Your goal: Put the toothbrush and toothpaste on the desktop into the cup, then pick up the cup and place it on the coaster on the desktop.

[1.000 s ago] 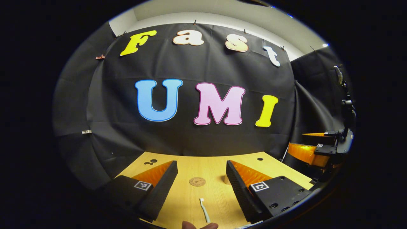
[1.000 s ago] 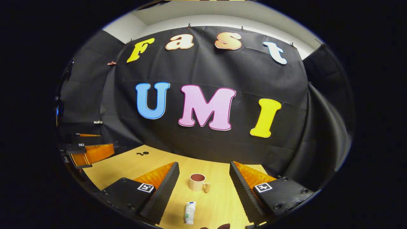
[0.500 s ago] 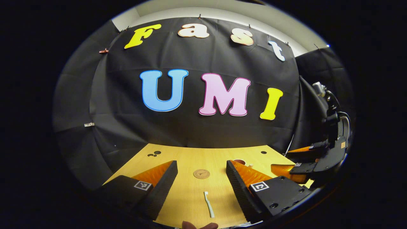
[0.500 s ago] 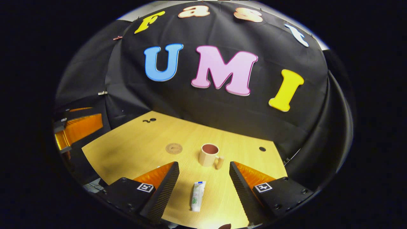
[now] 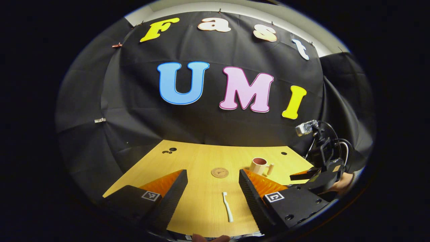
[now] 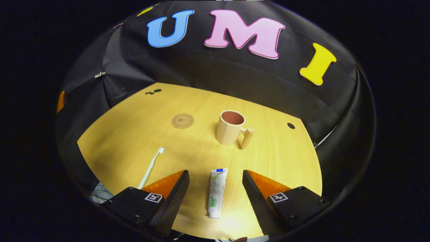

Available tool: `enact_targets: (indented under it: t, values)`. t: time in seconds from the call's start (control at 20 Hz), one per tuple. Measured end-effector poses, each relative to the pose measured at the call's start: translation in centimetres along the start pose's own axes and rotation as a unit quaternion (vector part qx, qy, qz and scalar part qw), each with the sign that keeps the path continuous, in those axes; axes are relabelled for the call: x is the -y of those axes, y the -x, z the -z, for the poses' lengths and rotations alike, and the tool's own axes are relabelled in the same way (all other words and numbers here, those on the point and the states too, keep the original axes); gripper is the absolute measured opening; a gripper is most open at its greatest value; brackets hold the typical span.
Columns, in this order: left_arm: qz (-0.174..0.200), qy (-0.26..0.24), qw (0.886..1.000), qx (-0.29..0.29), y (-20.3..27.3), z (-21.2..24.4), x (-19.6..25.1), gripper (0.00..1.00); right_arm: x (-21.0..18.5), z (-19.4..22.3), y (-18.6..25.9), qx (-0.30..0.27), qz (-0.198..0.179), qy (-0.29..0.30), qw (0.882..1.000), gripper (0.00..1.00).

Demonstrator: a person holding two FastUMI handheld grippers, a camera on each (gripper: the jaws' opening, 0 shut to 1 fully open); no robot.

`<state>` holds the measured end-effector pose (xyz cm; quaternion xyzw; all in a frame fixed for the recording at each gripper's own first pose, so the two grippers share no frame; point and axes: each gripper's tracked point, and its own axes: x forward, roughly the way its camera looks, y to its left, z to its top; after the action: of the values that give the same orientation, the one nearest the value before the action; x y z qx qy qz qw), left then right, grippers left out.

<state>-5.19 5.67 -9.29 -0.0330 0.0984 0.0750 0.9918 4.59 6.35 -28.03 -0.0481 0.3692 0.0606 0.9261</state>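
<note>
Because nothing is picked up yet, I have both grippers spread wide and empty over the desk. My right gripper straddles the toothpaste, which lies flat between its fingers, lined up for a grab. My left gripper frames the toothbrush likewise. Beyond stand the upright cup, empty I judge, and the bare coaster beside it.

both views are sharp but bowed by fisheye distortion at the rims. the pale wooden desktop is brightly lit, with glare near its front edge; the surroundings stay dim.
</note>
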Motion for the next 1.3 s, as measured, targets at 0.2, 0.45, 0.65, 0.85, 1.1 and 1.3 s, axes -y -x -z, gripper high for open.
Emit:
enact_targets:
  t: [0.2, 0.45, 0.65, 0.85, 1.1, 1.3]
  values:
    - [-0.016, 0.002, 1.0, -0.012, 0.2, 1.8, -1.1, 0.97, -0.1, 2.8, -3.7, -0.043, 0.006, 0.007, 0.999, 0.97]
    - [-0.04, 0.016, 0.999, -0.025, 0.6, 3.7, -2.2, 0.97, 0.1, 5.0, -6.7, -0.089, 0.006, 0.028, 0.996, 0.96]
    - [-0.057, 0.026, 0.998, -0.03, 1.0, 4.8, -2.7, 0.97, 0.6, 5.8, -8.3, -0.116, 0.007, 0.026, 0.993, 0.94]
    - [-0.071, 0.031, 0.996, -0.034, 1.4, 5.5, -3.0, 0.97, 0.8, 6.5, -8.7, -0.137, 0.003, 0.022, 0.99, 0.78]
    - [-0.085, 0.038, 0.995, -0.033, 1.3, 5.7, -3.3, 0.97, 0.8, 7.4, -8.9, -0.17, -0.003, 0.009, 0.985, 0.46]
    - [-0.094, 0.039, 0.994, -0.028, 1.3, 5.5, -3.3, 0.97, 1.2, 7.6, -8.7, -0.172, -0.016, -0.01, 0.985, 0.2]
